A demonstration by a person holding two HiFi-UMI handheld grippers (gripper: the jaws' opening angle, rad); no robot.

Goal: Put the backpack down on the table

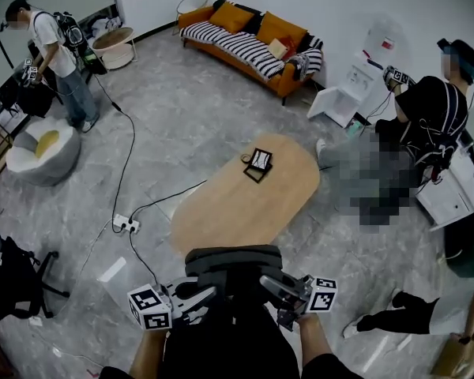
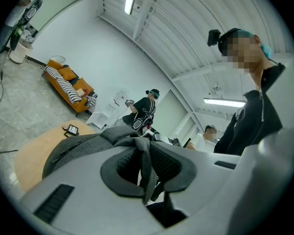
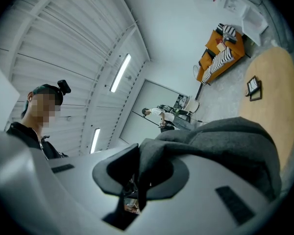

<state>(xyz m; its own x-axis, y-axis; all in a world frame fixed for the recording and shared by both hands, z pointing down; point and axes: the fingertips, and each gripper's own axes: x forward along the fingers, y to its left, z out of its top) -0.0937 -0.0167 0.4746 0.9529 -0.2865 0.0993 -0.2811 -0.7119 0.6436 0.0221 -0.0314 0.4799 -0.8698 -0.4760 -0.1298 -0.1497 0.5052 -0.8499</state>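
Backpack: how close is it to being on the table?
Done: the backpack is lifted, its fabric clamped in the left gripper and the right gripper. In hand: it is held just short of the table, not resting on it. Left: bring it over the tabletop, lower it, let go.

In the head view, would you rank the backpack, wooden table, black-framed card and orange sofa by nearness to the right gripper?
1. Backpack, held by the right gripper.
2. Wooden table, just ahead.
3. Black-framed card, on the table's far half.
4. Orange sofa, by the far wall.
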